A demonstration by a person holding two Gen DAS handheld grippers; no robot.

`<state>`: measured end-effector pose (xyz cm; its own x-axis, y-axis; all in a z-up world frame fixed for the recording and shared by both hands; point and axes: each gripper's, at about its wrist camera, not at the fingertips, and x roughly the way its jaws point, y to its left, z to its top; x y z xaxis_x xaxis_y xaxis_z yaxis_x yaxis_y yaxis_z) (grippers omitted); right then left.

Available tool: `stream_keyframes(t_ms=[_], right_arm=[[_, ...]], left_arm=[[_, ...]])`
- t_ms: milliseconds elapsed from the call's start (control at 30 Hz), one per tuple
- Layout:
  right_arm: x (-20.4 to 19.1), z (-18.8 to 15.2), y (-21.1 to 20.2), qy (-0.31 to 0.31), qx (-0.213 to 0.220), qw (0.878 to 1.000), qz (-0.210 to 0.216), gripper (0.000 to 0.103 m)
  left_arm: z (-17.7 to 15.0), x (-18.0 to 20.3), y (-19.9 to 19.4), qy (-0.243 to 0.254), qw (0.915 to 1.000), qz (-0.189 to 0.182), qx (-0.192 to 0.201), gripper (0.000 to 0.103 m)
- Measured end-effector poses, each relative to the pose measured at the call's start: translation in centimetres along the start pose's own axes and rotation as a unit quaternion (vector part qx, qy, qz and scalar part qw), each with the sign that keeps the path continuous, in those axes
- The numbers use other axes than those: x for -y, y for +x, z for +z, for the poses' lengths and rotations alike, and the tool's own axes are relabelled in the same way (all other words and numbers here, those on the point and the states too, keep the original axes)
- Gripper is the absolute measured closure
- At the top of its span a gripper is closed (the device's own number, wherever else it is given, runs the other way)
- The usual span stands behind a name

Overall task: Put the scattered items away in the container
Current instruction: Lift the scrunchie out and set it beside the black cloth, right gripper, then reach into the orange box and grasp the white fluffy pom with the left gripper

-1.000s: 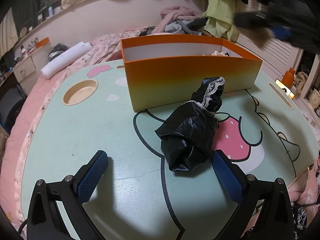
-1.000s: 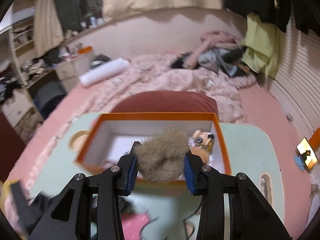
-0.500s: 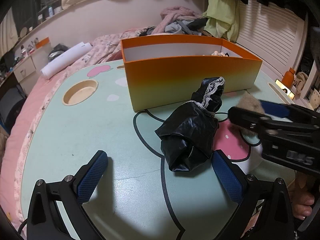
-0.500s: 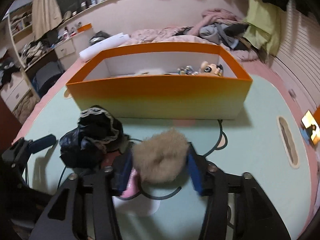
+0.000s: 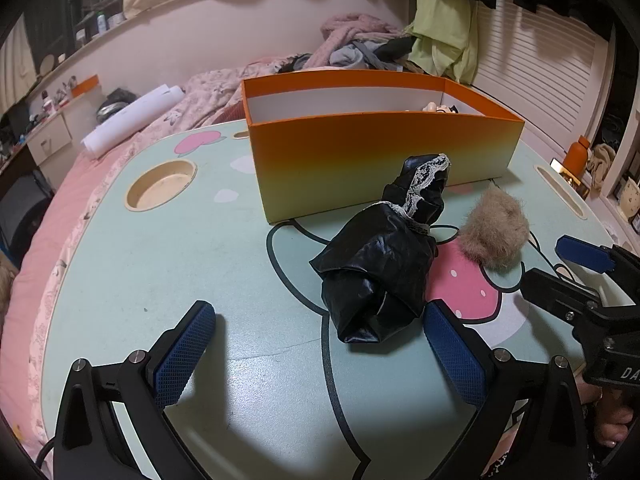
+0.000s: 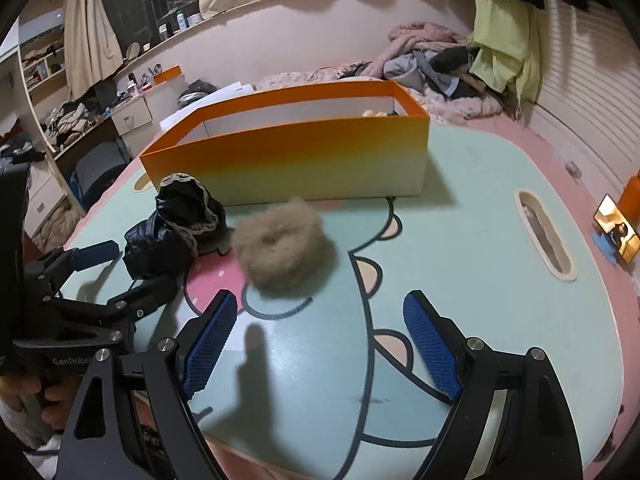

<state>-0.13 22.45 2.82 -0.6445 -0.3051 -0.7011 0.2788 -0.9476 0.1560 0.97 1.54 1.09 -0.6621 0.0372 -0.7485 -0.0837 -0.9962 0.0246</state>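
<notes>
The left tool (image 5: 320, 344) sits low over the table with its blue cross-hatched pads spread wide, gripping nothing. Just ahead of it, close to the right pad, lies the crumpled black glossy garment with white lace trim (image 5: 384, 256), a leathery, creased bundle. Its long axis runs from the tool away toward the box, the lace-edged end raised and pointing at the box wall.

The right tool (image 6: 320, 340) is likewise released, pads well apart, empty. Directly in front of it rests the round beige furry scrunchie (image 6: 284, 248), a fluffy ring lying flat with its dimpled centre facing up; it sits just beside the black garment, on the pink strawberry print.

Both things lie on the pale green cartoon-printed table (image 6: 480, 240), smooth and rounded at the edges, with a round cup recess (image 5: 162, 190) toward its left side. Behind them stands the long rectangular orange-to-yellow cardboard box (image 5: 380, 160), open-topped with white inner walls, its long side facing the tools. A small figurine (image 5: 440, 108) peeks over the rim at its right end. Beyond the table is a pink bed (image 5: 224, 92) with heaped clothes.
</notes>
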Motion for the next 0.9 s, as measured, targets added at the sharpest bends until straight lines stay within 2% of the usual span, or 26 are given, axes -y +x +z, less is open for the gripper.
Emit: stream_keyframes(t_ms=[133, 167, 233, 300, 433, 600, 733, 833, 900], right_arm=[[-1.3, -0.2, 0.5, -0.038, -0.003, 0.999, -0.036, 0.015], [-1.8, -0.3, 0.7, -0.053, -0.002, 0.998, -0.046, 0.012], [-1.9, -0.4, 0.9, -0.057, -0.006, 0.998, -0.038, 0.0], [-1.9, -0.2, 0.8, -0.056, -0.006, 0.998, -0.036, 0.0], [-1.8, -0.2, 0.7, -0.055, -0.006, 0.998, -0.036, 0.0], [-1.7, -0.3, 0.7, -0.055, -0.006, 0.998, -0.036, 0.0], [-1.7, -0.3, 0.7, -0.055, -0.006, 0.998, -0.036, 0.0], [-1.7, -0.4, 0.7, -0.055, -0.005, 0.998, -0.036, 0.0], [-1.8, -0.4, 0.7, -0.055, -0.005, 0.998, -0.036, 0.0]], left_arm=[[0.0, 0.0, 0.0, 0.0, 1.0, 0.0, 0.0, 0.0], [-0.1, 0.0, 0.0, 0.0, 1.0, -0.001, 0.0, 0.0], [0.0, 0.0, -0.1, 0.0, 1.0, 0.0, 0.0, 0.0], [0.0, -0.1, -0.3, -0.005, 0.9999, -0.01, 0.004, 0.0], [1.2, -0.5, -2.9, -0.012, 0.9983, -0.022, 0.052, 0.0], [6.1, -0.3, -5.6, 0.0, 0.9956, -0.047, 0.08, 0.0], [11.4, 0.2, -4.2, -0.005, 0.9959, -0.079, 0.043, 0.0], [15.1, 1.1, -0.7, -0.027, 0.9944, -0.101, -0.016, 0.001], [16.7, 1.7, 1.9, -0.046, 0.9907, -0.115, -0.056, 0.007]])
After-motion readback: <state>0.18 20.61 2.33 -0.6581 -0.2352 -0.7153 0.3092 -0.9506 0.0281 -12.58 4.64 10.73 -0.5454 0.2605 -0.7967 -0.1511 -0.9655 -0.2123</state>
